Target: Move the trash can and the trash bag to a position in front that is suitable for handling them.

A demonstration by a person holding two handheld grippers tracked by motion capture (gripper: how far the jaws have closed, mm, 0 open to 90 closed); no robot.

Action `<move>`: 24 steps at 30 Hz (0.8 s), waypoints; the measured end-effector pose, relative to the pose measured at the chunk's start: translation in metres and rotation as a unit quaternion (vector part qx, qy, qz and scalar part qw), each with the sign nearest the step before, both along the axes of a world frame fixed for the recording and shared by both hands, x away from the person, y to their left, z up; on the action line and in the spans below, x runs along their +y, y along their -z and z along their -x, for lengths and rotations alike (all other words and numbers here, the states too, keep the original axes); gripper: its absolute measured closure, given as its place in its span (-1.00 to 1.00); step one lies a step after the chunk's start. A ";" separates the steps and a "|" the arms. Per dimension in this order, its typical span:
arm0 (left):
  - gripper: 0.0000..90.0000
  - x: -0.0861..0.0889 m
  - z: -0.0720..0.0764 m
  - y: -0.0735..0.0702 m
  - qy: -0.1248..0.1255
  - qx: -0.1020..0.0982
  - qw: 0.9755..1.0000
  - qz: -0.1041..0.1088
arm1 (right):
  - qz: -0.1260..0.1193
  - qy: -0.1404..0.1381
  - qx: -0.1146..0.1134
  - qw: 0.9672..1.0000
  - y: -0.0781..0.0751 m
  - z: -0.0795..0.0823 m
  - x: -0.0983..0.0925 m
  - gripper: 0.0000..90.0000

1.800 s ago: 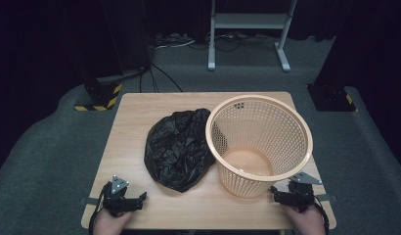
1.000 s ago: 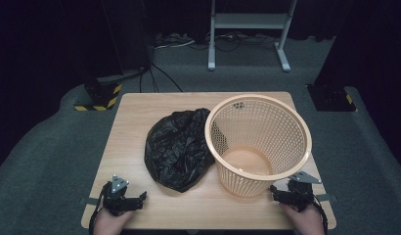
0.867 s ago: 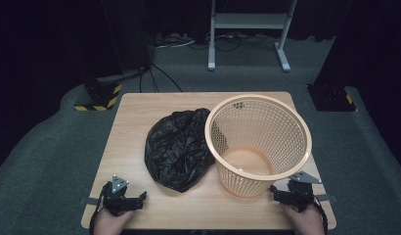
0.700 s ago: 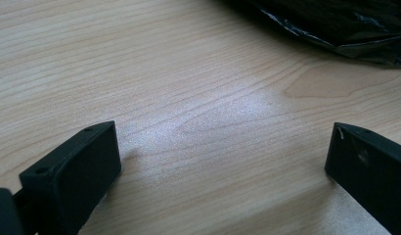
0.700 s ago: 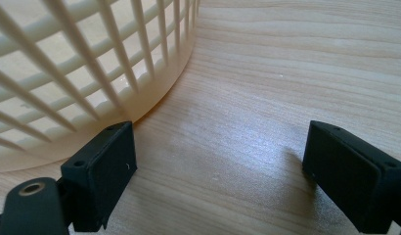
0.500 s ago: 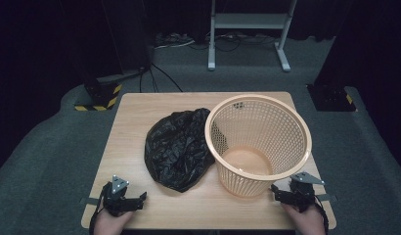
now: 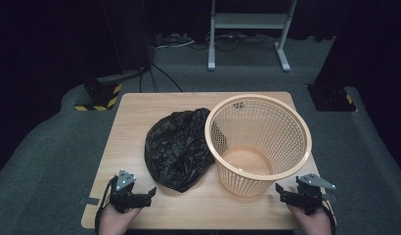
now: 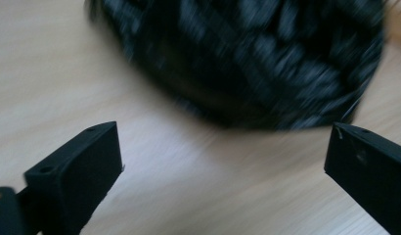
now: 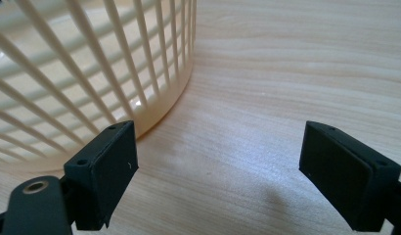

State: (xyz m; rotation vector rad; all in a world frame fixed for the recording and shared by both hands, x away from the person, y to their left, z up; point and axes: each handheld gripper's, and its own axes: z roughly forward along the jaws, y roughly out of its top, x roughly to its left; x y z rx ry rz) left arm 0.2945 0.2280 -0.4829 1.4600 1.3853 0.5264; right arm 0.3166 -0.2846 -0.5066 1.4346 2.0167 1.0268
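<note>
Bottom left, left gripper spread wide near the table edge; bottom right, right gripper likewise, bare wood between. Centre frame, black bag touches the basket; open tabletop beyond.

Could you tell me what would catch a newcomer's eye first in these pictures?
Most likely the big peach slatted basket, standing upright and empty on the right half of the wooden table. Next, the crumpled black plastic bag lying against its left side. At the near edge, the left gripper and right gripper sit open, holding nothing.
</note>
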 end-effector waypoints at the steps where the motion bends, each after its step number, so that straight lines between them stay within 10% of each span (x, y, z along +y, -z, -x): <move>1: -0.89 -0.005 -0.004 -0.006 0.002 -0.008 1.000 -0.001 | 0.000 0.002 -0.001 1.000 0.000 0.001 0.001 -0.69; 6: -0.68 -0.036 -0.040 -0.028 0.021 -0.036 0.999 -0.013 | 0.007 -0.002 0.001 1.000 0.002 0.000 0.002 -0.69; 24: -0.66 -0.087 -0.148 -0.025 0.024 0.022 0.998 -0.047 | 0.004 -0.009 0.024 1.000 0.016 -0.004 0.001 -0.69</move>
